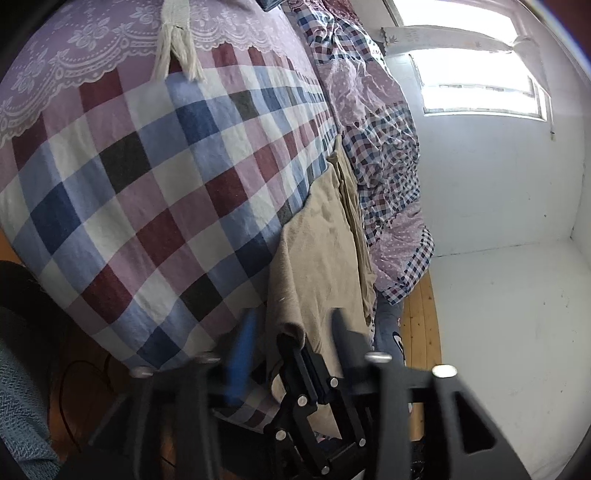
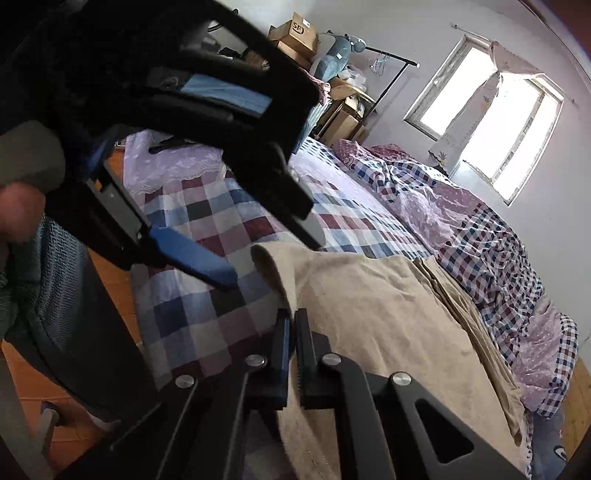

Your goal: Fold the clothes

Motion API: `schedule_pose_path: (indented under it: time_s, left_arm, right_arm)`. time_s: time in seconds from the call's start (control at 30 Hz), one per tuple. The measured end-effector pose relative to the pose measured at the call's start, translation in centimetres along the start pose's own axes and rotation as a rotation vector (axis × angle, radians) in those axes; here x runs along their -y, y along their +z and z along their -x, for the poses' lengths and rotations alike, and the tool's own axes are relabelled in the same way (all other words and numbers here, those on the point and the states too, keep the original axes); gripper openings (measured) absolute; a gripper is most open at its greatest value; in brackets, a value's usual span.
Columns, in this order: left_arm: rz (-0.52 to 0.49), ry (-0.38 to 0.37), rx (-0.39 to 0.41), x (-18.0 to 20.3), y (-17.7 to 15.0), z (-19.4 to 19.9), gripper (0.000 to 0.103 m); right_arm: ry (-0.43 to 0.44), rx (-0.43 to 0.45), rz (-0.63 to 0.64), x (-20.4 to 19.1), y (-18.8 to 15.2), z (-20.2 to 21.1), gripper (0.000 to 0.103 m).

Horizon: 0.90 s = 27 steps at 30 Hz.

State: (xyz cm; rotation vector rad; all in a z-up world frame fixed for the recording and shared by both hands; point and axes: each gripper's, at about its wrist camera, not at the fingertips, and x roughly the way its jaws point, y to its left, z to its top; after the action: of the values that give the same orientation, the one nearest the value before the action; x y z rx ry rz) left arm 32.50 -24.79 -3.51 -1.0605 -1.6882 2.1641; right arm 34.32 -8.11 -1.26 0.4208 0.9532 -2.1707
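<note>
A beige garment [image 2: 388,314] lies flat on the checked bed sheet [image 2: 207,221], with a folded layer along its far side. My right gripper [image 2: 293,315] is shut on the garment's near edge, which rises to a lifted corner just ahead of the jaws. My left gripper [image 2: 275,260] comes in from the upper left with its blue finger [image 2: 195,258] and black finger spread apart on either side of that raised corner, pads off the cloth. The left wrist view shows the beige garment [image 1: 321,240] with my left gripper [image 1: 295,317] open around the corner and the right gripper [image 1: 293,349].
A rumpled checked quilt [image 2: 491,243] runs along the wall side of the bed. A purple lace cover [image 1: 92,44] and a white fringed cloth [image 1: 173,48] lie at the head. Cardboard boxes [image 2: 295,33] and a clothes rail stand beyond. Wooden floor [image 1: 421,325] lies past the bed's foot.
</note>
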Motion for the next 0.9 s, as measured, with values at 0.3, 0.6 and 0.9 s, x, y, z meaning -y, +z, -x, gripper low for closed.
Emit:
schedule_pose_path:
  time_s: [0.3, 0.6, 0.9]
  left_arm:
    - [0.003, 0.019, -0.021, -0.5, -0.2, -2.6, 0.059]
    - [-0.072, 0.052, 0.016, 0.6, 0.5, -3.3, 0.059]
    - [-0.100, 0.081, -0.005, 0.9, 0.3, -3.8, 0.012]
  right_arm:
    - [0.011, 0.014, -0.016, 0.2, 0.2, 0.6, 0.001]
    - [0.030, 0.025, -0.013, 0.0, 0.3, 0.9, 0.001]
    - [0.003, 0.022, -0.006, -0.1, 0.1, 1.0, 0.001]
